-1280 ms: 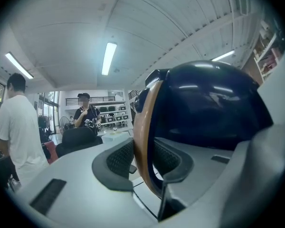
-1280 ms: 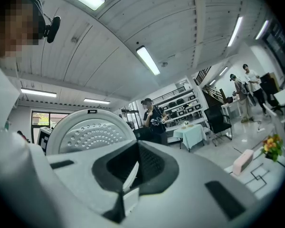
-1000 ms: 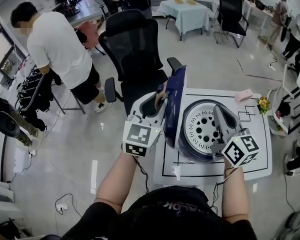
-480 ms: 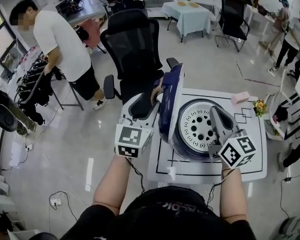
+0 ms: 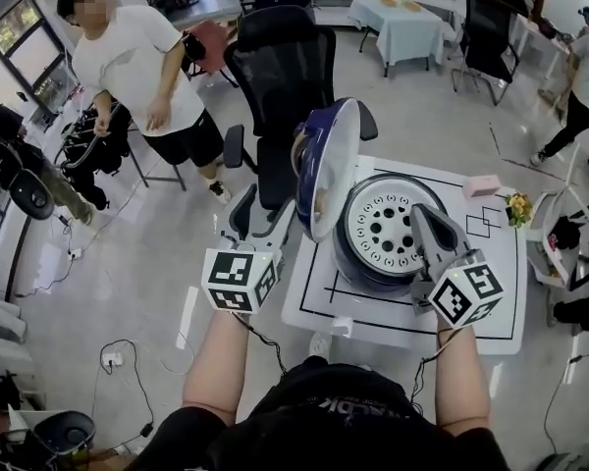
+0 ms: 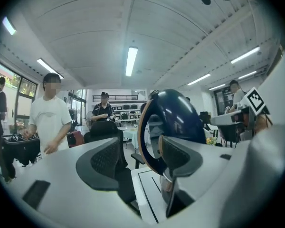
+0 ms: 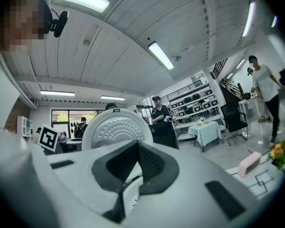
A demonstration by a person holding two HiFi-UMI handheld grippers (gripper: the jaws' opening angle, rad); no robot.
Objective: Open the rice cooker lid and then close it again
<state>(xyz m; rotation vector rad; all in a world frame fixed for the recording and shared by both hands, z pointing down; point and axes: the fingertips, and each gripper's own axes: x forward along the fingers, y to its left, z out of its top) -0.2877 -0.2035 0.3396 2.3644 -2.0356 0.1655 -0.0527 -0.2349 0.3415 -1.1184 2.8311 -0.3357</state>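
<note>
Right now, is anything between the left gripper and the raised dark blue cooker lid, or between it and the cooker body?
Nothing between the left gripper, jaws just opened and empty, and the dark blue lid. The shut right gripper overlaps the cooker body's opening.

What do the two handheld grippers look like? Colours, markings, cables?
The left gripper and right gripper both have pale grey bodies with dark textured pads on the jaws. Each carries a white marker cube with black squares and a thin black cable. The wearer has a dark top.

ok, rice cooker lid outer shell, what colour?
Glossy navy blue rice cooker lid, clearest in left gripper view.
</note>
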